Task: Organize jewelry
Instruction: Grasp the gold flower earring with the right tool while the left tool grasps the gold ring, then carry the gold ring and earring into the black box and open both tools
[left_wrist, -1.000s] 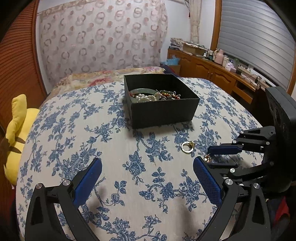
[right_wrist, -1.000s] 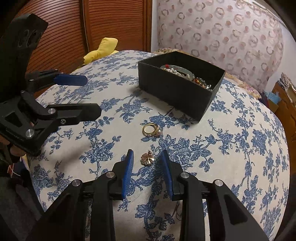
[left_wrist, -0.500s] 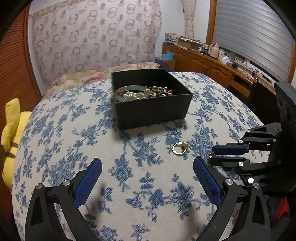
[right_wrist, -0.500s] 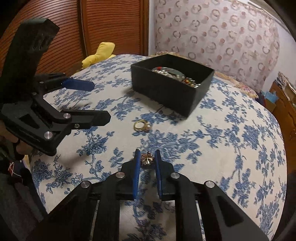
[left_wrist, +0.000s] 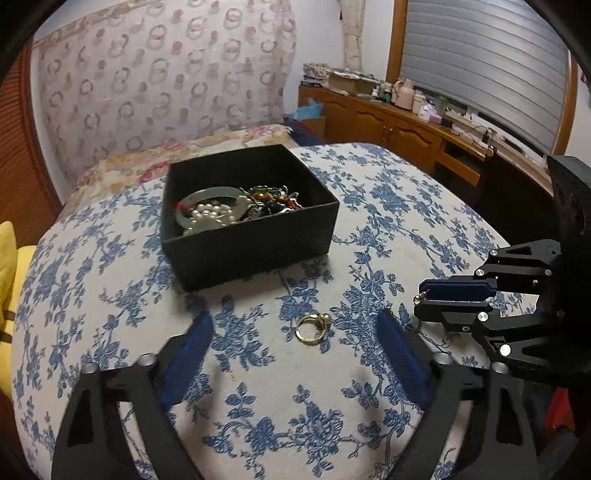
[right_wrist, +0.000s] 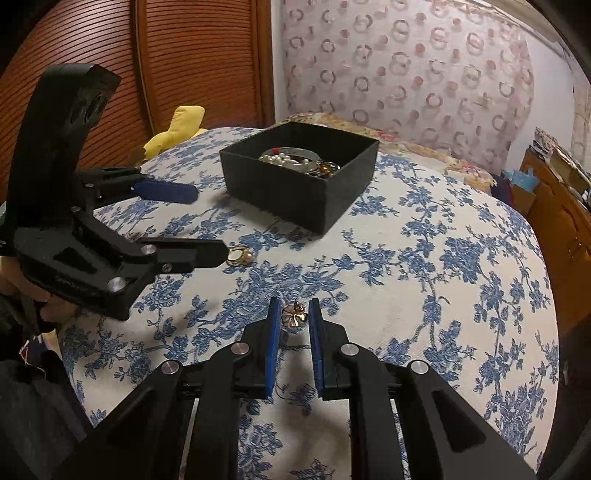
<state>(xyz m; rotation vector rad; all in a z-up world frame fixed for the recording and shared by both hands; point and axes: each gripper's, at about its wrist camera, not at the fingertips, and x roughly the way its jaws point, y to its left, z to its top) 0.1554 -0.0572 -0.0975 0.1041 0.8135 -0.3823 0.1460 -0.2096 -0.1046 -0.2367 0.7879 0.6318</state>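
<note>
Right tongs (right_wrist: 293, 319) pinch your flower charm (right_wrist: 294, 317) for the black box (left_wrist: 255, 254), while left tongs (left_wrist: 291, 336) gape wide around the gold ring (left_wrist: 312, 326) mid-bed.

Open cloth at the front, box at the back

The square black cardboard box (left_wrist: 251, 236) stands as the one tall obstacle on the blue-flowered white bedspread (left_wrist: 388, 206). Before it the small gold pearl ring (left_wrist: 313, 327) lies between the wide-spread left gripper (left_wrist: 295, 354) fingers. The right gripper (right_wrist: 293, 321) crowds the ring's right side; bare cloth spreads elsewhere.
</note>
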